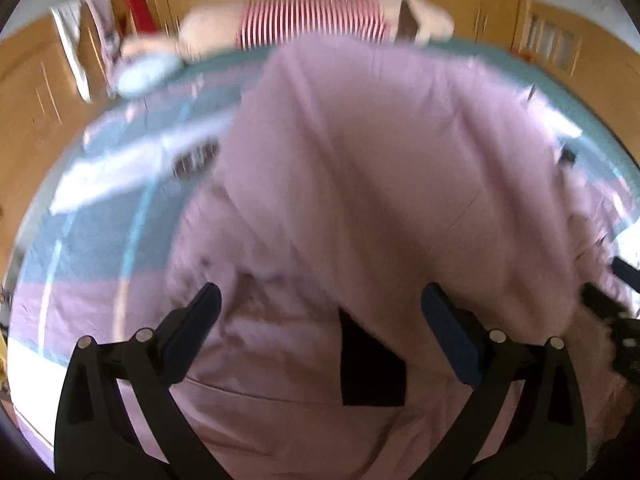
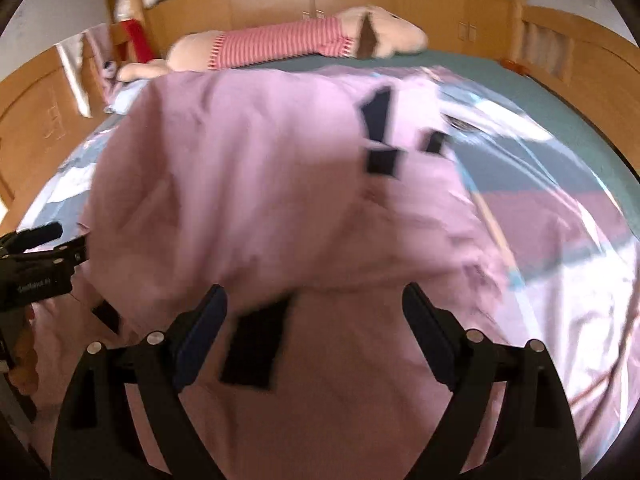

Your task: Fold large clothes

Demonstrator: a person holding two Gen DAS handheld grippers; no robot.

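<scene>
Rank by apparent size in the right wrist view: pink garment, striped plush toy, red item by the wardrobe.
1. Pink garment, fills most of the frame, though nearest the camera.
2. Striped plush toy, far off.
3. Red item, smallest.

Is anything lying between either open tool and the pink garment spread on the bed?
Nothing visible. The left tool and right tool both hang open directly over the pink garment, with only its own black patches beneath them.
</scene>
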